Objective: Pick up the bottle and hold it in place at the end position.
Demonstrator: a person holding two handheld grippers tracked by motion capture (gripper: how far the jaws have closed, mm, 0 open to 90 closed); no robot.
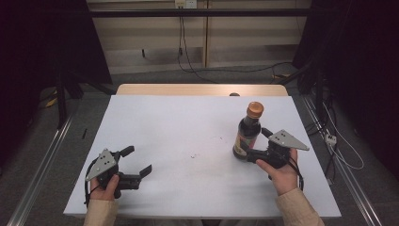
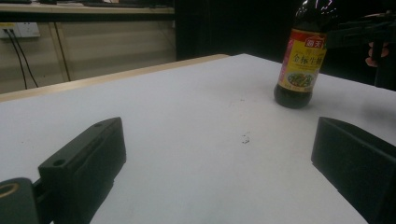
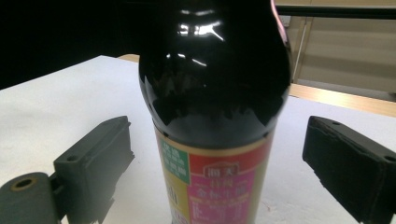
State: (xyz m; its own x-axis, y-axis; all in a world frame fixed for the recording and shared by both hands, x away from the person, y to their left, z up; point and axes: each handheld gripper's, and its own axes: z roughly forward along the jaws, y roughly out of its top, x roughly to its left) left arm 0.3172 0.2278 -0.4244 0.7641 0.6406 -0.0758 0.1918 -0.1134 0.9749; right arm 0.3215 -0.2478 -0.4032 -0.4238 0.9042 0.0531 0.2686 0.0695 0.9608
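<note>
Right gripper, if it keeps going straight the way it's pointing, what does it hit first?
The dark sauce bottle. It stands upright between the open jaws of the right gripper, with a gap on each side, so pushing forward would probably bump the bottle against the gripper's palm.

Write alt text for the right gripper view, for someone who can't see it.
A dark sauce bottle with a pink and yellow label stands upright on a white table, between the open black jaws of the right gripper, with gaps on both sides.

The white table (image 1: 188, 141) is evenly and brightly lit from above, while the room around it falls dark. Glare spots shine on the dark bottle (image 3: 215, 70), which sits slightly blurred in the right gripper view. Shadows are soft and faint.
</note>
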